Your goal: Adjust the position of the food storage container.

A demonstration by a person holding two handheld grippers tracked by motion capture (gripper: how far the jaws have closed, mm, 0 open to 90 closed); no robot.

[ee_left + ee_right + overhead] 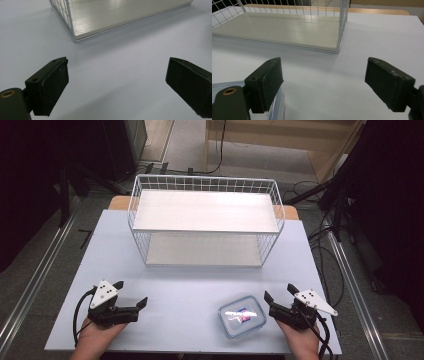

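nothing is started yet: clear lidded plastic container [242, 316] lies on the pale blue desk [190, 285], just beside the right claw [281, 294]. left claw [131, 293] and right both gape wide, empty. white wire two-tier rack [205, 220] stands bare.

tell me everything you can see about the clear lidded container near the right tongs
The container is a small, clear, rounded-rectangular box that looks like plastic or glass, closed by a transparent lid with a bluish rim. Something colourful, red and blue, shows through the lid, too small to identify. It lies flat on the pale table, near the front edge, just left of the open right tongs, which do not hold it. A corner of it shows in the right gripper view.
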